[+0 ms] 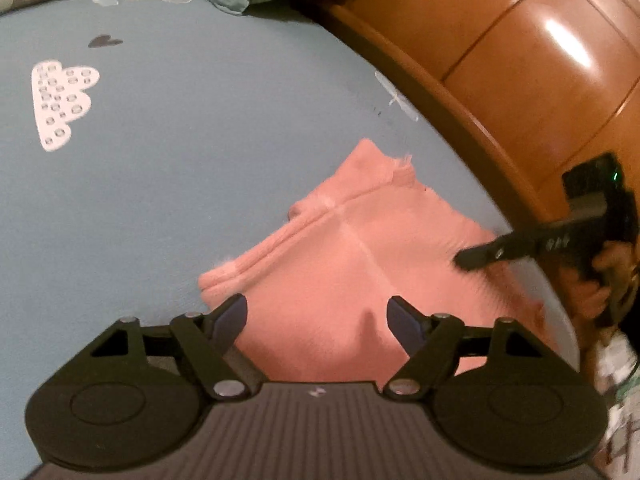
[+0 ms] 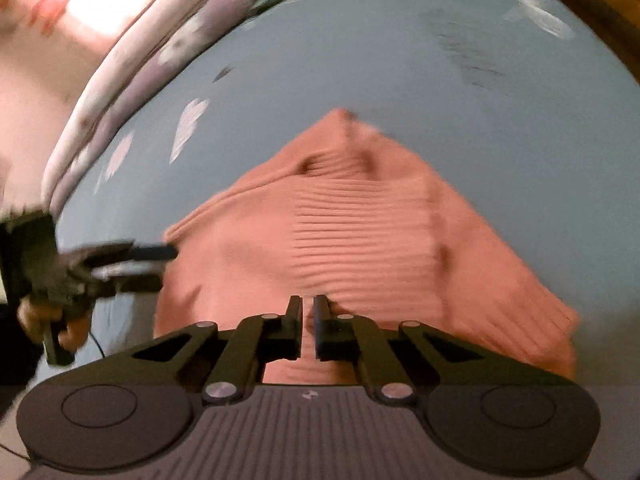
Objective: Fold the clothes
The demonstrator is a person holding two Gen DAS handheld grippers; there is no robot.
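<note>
Left wrist view: your left gripper (image 1: 316, 320) hovers over the near edge of the pink knit sweater (image 1: 360, 264), jaws wide, nothing between them.
Right wrist view: your right gripper (image 2: 307, 322) has its jaws nearly together over the sweater's near hem; whether they pinch fabric you cannot tell.
Sweater: lies on the blue bedsheet (image 2: 360, 60).
Handling: soft, light, floppy; take hold at the near hem corners.
</note>
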